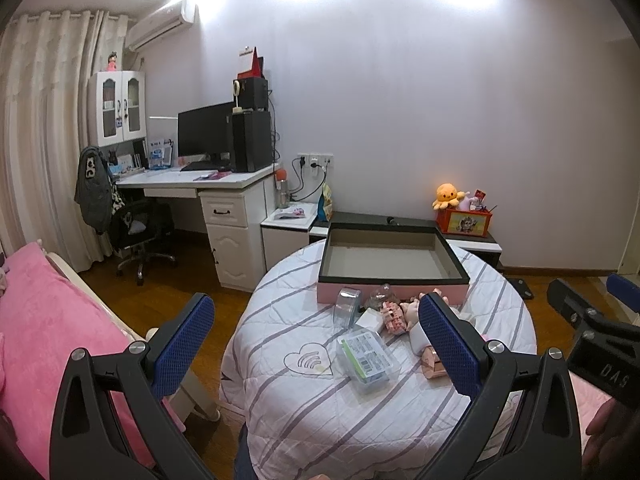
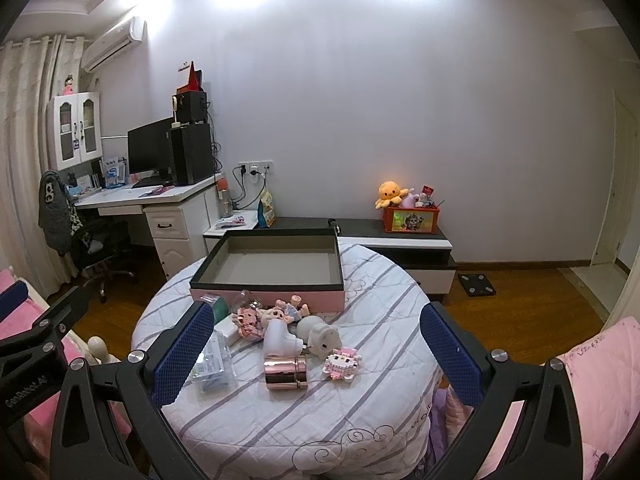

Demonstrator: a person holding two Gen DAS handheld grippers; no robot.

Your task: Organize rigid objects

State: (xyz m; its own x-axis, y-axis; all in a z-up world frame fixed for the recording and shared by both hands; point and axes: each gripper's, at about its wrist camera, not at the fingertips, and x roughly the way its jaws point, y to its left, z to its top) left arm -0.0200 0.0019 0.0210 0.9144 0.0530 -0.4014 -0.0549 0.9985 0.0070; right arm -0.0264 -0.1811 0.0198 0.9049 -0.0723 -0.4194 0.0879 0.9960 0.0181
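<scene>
At tabletop point(image 2: 360, 400) far edge: empty pink-sided box point(image 2: 267, 298). Right view only: rose-gold cylinder point(image 2: 286, 372). Left gripper point(image 1: 316, 344), right gripper point(image 2: 316, 352): wide, empty.

Quilted matt cloth point(image 2: 280, 420) covers the round table; on it, just before the matt cardboard tray point(image 2: 276, 264), lie a glossy rose-gold metallic cylinder point(image 2: 286, 372) and a clear plastic case point(image 1: 368, 356); gripper pads point(image 1: 182, 344) look rough, dimpled rubber
</scene>
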